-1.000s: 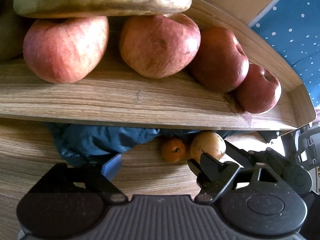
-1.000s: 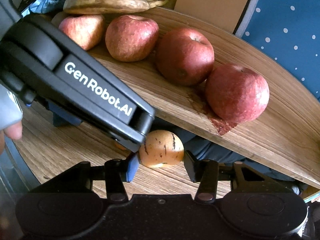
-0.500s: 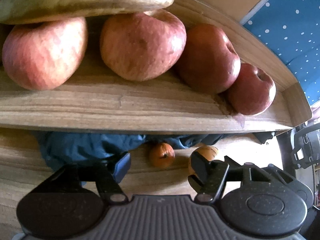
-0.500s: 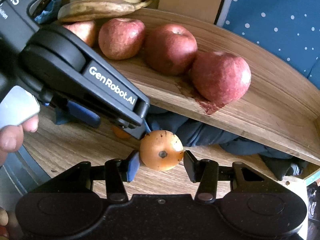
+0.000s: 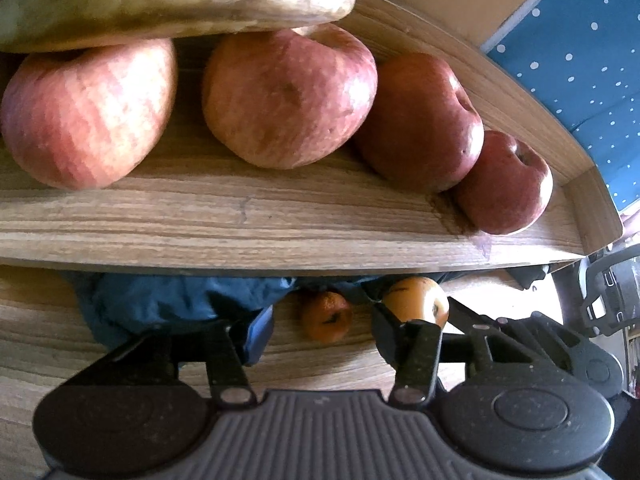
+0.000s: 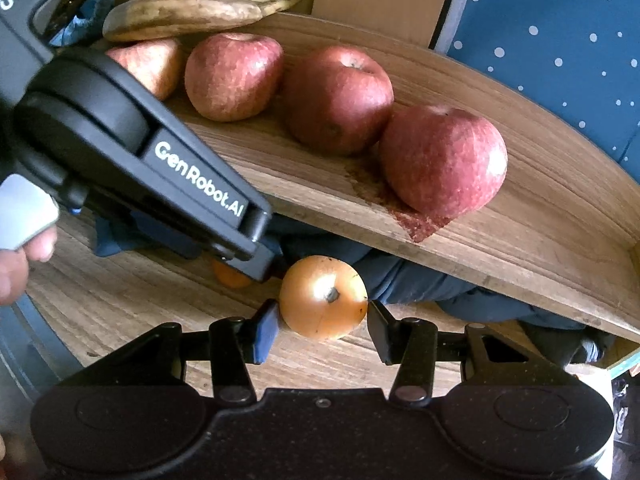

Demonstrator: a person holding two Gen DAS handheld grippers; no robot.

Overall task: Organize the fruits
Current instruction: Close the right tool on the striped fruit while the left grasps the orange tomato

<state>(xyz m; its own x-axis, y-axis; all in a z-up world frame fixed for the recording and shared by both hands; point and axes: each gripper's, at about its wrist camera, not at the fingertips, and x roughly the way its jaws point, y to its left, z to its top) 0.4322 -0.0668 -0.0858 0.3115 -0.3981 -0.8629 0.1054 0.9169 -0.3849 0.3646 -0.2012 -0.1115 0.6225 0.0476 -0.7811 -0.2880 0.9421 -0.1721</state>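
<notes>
My right gripper brackets the pear, jaws not quite touching. My left gripper gapes empty; the orange at twelve o'clock. Closing off-centre might squirt the pear away.

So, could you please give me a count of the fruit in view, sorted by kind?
Red apples on the wooden shelf: 4
Yellow-orange round fruit between the right gripper's fingers: 1
Small orange fruit on the table: 1
Browning bananas: a bunch, number unclear
Total: 6, plus the bananas

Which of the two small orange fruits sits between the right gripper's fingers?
The larger, yellow-orange round fruit, stem facing the camera; the smaller, darker orange one lies behind, half hidden by the left gripper.
</notes>
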